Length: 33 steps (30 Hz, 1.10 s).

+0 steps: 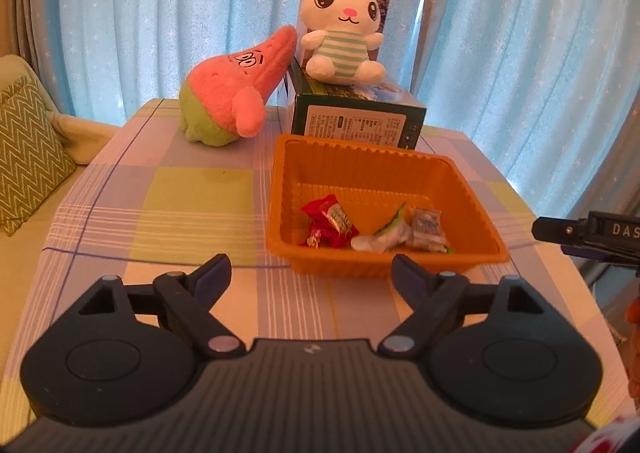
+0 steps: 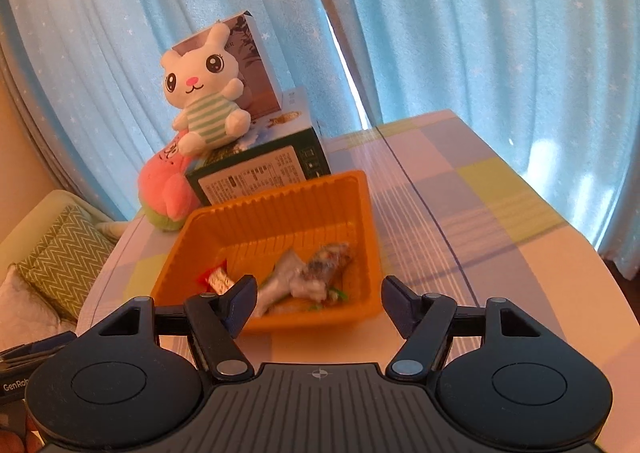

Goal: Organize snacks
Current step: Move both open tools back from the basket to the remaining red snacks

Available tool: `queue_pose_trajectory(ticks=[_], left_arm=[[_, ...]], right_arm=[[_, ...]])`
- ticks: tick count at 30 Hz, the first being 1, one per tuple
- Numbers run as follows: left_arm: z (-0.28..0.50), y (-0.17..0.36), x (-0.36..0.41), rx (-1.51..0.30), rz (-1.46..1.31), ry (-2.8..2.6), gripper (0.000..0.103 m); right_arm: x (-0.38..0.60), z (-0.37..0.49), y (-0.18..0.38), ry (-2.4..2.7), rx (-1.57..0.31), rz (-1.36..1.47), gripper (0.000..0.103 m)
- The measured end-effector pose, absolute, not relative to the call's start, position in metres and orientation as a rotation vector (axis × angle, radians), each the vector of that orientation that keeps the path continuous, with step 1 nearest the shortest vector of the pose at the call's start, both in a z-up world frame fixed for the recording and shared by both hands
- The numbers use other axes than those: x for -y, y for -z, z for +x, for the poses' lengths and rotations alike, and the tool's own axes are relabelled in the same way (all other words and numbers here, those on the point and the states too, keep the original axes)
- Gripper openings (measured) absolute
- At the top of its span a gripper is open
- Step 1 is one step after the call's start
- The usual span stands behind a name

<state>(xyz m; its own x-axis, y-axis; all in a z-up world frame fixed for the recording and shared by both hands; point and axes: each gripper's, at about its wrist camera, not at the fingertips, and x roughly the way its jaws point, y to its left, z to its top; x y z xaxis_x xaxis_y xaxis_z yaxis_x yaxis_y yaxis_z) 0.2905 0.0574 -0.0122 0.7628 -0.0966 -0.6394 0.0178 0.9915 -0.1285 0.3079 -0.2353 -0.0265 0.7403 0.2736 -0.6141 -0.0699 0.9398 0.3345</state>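
Left wrist view, left gripper (image 1: 310,271) wide, empty (right gripper (image 2: 318,299) likewise), orange tray (image 1: 280,213) ahead

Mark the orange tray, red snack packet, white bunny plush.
orange tray (image 1: 400,255) left wrist view, front wall
red snack packet (image 1: 320,211) left wrist view, wrapper top
white bunny plush (image 2: 208,111) right wrist view, striped belly

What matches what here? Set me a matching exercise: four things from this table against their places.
1 white bunny plush
2 pink star plush
3 red snack packet
4 left gripper

A inside the orange tray
B sitting on the green box
C leaning against the green box
D open, empty, in front of the tray

Pairs: 1-B, 2-C, 3-A, 4-D
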Motion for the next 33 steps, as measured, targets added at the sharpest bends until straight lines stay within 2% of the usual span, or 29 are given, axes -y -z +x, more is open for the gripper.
queue_pose_trajectory(ticks=[17, 25, 33], left_arm=[[0.15, -0.02, -0.04, -0.704, -0.073, 0.076, 0.086], [0.115, -0.031, -0.043, -0.702, -0.019, 0.066, 0.087], [0.108, -0.015, -0.045, -0.705, -0.044, 0.068, 0.087]], right_arm=[[0.229, 0.158, 0.002, -0.201, -0.706, 0.238, 0.069], [0.222, 0.116, 0.004, -0.218, -0.705, 0.174, 0.069], [0.216, 0.108, 0.021, -0.197, -0.742, 0.12, 0.069]])
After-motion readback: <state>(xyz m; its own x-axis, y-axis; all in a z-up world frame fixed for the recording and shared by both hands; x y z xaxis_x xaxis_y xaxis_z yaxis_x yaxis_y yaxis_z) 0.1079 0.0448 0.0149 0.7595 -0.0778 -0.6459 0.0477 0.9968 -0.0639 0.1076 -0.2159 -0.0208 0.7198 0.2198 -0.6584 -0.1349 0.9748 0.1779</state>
